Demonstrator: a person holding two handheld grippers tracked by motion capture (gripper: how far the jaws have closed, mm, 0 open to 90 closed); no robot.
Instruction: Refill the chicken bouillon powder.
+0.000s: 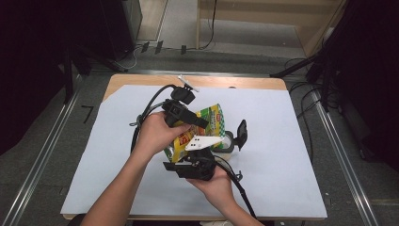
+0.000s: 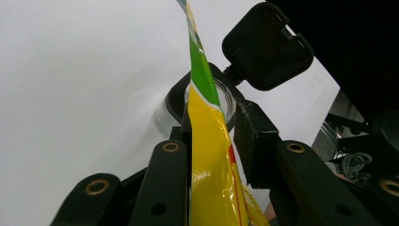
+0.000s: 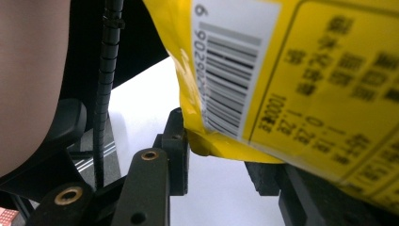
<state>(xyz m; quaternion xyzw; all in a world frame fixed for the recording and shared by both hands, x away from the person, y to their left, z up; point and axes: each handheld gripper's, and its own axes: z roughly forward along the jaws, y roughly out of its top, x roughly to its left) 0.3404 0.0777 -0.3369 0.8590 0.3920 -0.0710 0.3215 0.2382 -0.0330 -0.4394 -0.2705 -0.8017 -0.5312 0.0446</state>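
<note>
Yellow-green pouch held up over white table sheet, just above open glass jar w/ hinged black lid – prob for pouring in. Left gripper jaws slack, a gap on one side of the top edge; right gripper – narrow jaws pinch the bottom seam

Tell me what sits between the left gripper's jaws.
In the left gripper view, the thin edge of the yellow-and-green pouch runs up between the left gripper's jaws, against one jaw, a gap to the other. Beyond it stands a glass jar.
</note>
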